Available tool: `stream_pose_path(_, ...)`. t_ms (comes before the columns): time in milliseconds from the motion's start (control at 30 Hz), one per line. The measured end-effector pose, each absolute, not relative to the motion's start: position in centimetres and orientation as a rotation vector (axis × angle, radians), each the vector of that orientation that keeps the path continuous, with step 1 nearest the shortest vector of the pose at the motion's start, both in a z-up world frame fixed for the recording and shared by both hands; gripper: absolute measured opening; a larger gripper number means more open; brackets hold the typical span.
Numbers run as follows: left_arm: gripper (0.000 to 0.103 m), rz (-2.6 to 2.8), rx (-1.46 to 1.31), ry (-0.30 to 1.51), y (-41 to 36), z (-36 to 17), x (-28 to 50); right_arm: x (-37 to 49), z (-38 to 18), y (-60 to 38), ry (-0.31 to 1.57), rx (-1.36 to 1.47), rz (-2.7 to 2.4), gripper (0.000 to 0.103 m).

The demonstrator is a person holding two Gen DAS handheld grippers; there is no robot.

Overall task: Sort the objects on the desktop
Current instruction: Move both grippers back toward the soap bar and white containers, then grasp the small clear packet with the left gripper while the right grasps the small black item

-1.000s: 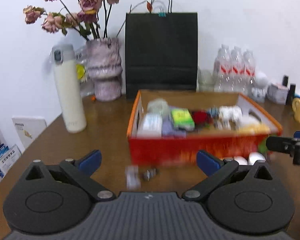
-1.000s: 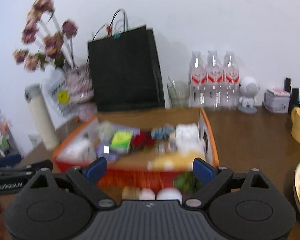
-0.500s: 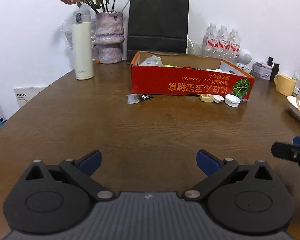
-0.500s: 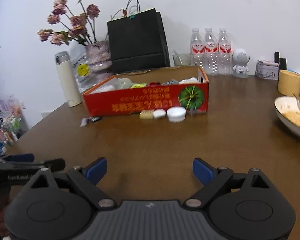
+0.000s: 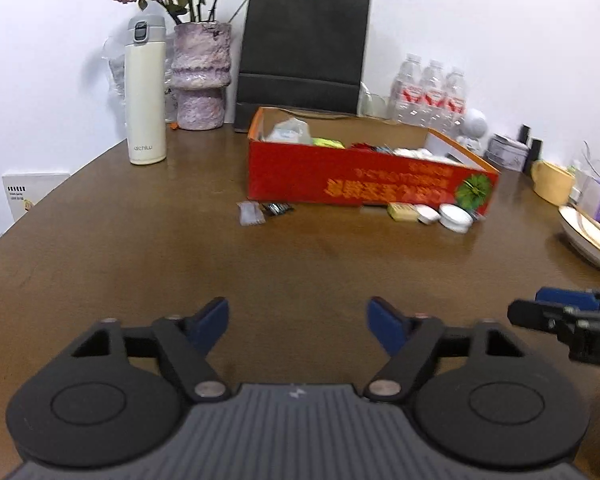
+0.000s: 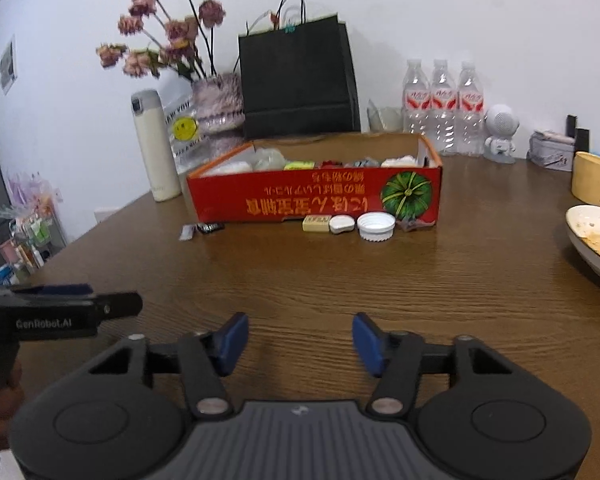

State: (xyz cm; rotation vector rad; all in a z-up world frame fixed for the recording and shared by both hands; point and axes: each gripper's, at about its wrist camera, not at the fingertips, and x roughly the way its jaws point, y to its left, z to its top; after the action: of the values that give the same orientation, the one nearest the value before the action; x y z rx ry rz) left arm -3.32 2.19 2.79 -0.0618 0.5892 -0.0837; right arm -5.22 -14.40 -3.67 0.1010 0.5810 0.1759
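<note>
A red cardboard box (image 5: pixel 364 178) (image 6: pixel 316 196) stands mid-table, filled with several small items. In front of it lie a yellow block (image 6: pixel 317 223), a small white case (image 6: pixel 342 224), a white ribbed lid (image 6: pixel 376 226) and two small packets (image 5: pixel 260 211) (image 6: pixel 202 230). My left gripper (image 5: pixel 298 320) hovers low over bare wood well short of the box. Its jaws are closing with nothing between them. My right gripper (image 6: pixel 296 340) is beside it, its jaws also closing on nothing. Each gripper shows at the edge of the other's view.
Behind the box stand a black paper bag (image 5: pixel 304 48), a vase of dried roses (image 5: pixel 200 76), a cream flask (image 5: pixel 145 96) and three water bottles (image 6: pixel 444 108). At right are a used plate (image 6: pixel 596 240), a yellow mug (image 5: pixel 552 182) and a white figurine (image 6: pixel 500 134).
Both grippers pulled back from right above the box to the near part of the table. Their jaws have narrowed since half a second ago.
</note>
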Motion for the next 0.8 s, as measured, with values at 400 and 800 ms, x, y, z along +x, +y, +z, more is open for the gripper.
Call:
stream_pose_path(400, 0.038, -0.037, -0.044, 0.638, 5.0, 2.0, 9.5, 5.8, -2.7, -9.4, 0.59, 0.018, 0.3, 0.044)
stream_pose_path(800, 0.005, -0.115, -0.116, 0.646, 7.7, 0.6, 11.8, 14.2, -4.3, -4.9, 0.632, -0.016, 0.38, 0.044)
